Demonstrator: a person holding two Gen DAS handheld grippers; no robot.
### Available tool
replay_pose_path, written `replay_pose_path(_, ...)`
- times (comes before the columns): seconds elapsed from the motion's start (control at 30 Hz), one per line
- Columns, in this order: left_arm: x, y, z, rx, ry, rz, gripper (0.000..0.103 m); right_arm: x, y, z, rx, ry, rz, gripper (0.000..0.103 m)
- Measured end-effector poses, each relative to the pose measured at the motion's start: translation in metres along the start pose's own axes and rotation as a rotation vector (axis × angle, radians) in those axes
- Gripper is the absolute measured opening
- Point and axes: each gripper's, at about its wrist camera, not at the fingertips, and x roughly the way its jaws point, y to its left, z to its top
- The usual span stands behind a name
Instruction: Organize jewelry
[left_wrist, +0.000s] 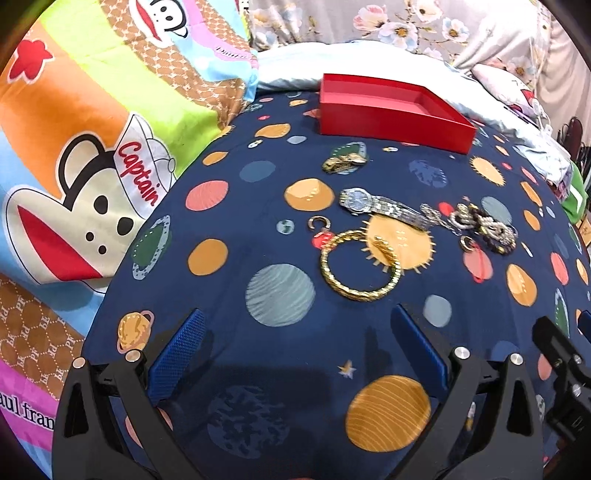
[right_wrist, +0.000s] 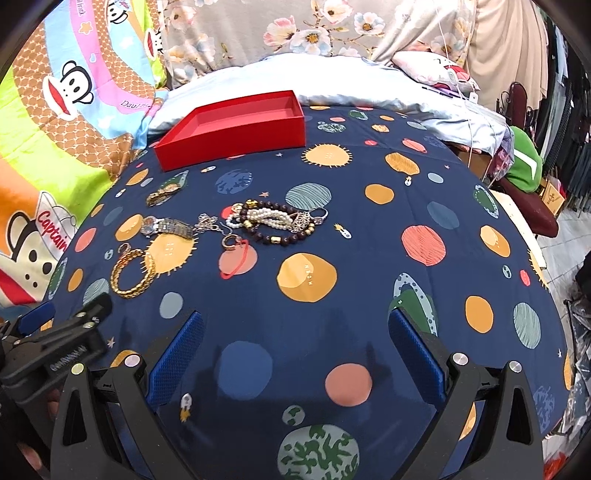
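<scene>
My left gripper and right gripper hover spread over the planet-print navy bedspread; the silver metal wristwatch lies lengthwise left-to-right before the empty red cardboard tray.

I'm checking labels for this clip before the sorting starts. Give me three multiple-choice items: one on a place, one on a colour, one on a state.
1. Where is the gold bangle?
A. In the box
B. On the navy spread, nearer the camera than the silver watch
C. Held by a gripper

2. What colour is the box?
A. Red
B. Green
C. White

3. What state is the box in?
A. Lidded
B. Full of jewelry
C. Open, its visible interior bare

Answers:
1 B, it lies on the spread just below the watch.
2 A, red walls and floor.
3 C, no lid and only red floor shows; both grippers have spread fingers holding nothing.
</scene>
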Motion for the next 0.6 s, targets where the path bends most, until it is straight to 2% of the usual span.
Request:
replay_pose_path(0.2, 0.012, 0.000, 0.006, -0.015, 0.015, -0.024, 0.098, 0.015, -0.014, 0.007, 0.019, 0.021, 0.002, 0.098)
replay_pose_path(0.47, 0.031, -0.031, 0.015, 0.048, 0.025, -0.054, 0.098, 0.029, -0.026, 0.017, 0.041, 0.033, -0.001, 0.098)
replay_pose_path(0.6, 0.043, -0.035, 0.018, 0.047, 0.042, -0.061, 0.096, 0.035, -0.031, 0.021, 0.053, 0.042, -0.002, 0.098)
